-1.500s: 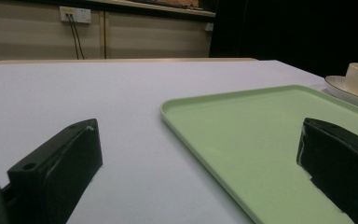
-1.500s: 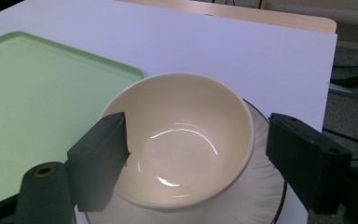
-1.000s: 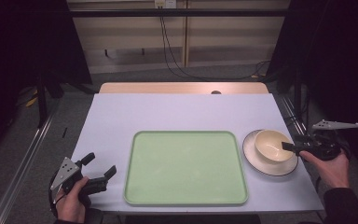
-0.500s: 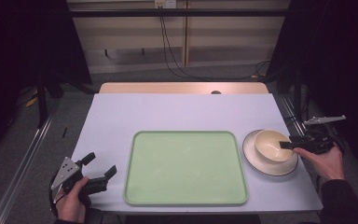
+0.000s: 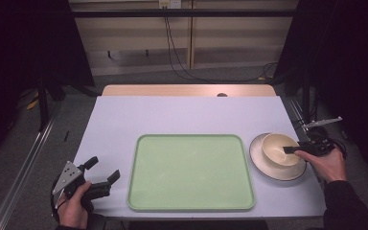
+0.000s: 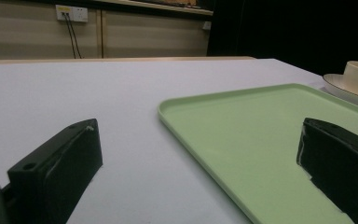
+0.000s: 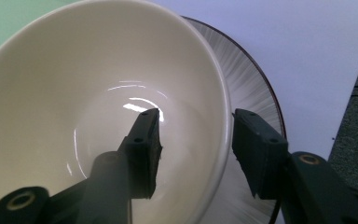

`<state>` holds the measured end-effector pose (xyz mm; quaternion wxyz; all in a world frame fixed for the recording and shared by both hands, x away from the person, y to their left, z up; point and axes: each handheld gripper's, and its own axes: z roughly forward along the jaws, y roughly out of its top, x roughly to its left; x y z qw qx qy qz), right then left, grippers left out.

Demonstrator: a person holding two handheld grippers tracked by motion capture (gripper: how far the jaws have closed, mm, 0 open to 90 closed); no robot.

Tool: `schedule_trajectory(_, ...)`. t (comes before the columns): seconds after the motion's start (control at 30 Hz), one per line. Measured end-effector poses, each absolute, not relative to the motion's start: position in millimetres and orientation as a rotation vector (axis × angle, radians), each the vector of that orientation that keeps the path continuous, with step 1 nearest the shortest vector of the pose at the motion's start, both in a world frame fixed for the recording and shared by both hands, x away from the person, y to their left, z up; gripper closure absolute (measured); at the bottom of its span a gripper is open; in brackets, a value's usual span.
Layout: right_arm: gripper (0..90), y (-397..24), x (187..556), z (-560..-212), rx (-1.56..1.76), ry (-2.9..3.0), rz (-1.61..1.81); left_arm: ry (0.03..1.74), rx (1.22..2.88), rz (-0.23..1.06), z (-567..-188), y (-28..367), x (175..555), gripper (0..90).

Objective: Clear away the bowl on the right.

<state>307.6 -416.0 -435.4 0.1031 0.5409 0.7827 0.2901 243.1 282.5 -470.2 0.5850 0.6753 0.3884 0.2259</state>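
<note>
A cream bowl (image 5: 278, 147) stands on a white dark-rimmed plate (image 5: 268, 168) at the table's right side. My right gripper (image 5: 292, 149) reaches in from the right and straddles the bowl's near rim. In the right gripper view one jaw is inside the bowl (image 7: 74, 93) and the other outside over the plate (image 7: 256, 70). The right gripper (image 7: 196, 113) has just been closing, with the rim between its jaws and a gap on each side. My left gripper (image 5: 104, 168) rests open at the front left beside the light green tray (image 5: 190, 172), with nothing between its jaws.
The tray (image 6: 261, 130) lies bare in the middle of the white table (image 5: 187, 115). The table's right edge runs close behind the plate, with dark floor beyond. Cables hang against the wall at the back.
My right gripper has moved left and down toward the bowl, and its jaws now stand on either side of the rim. The left hand and gripper have stayed still.
</note>
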Motion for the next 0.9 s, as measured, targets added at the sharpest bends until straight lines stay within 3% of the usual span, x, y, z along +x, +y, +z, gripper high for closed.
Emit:
schedule_trajectory(0.43,76.3,-413,313,-442,1.651,2.344,0.788,0.905,1.576,0.524,-470,282,243,0.1)
schedule_trajectory(0.9,82.6,-416,318,-441,1.730,2.308,0.802,0.905,1.575,0.523,-470,282,243,0.1)
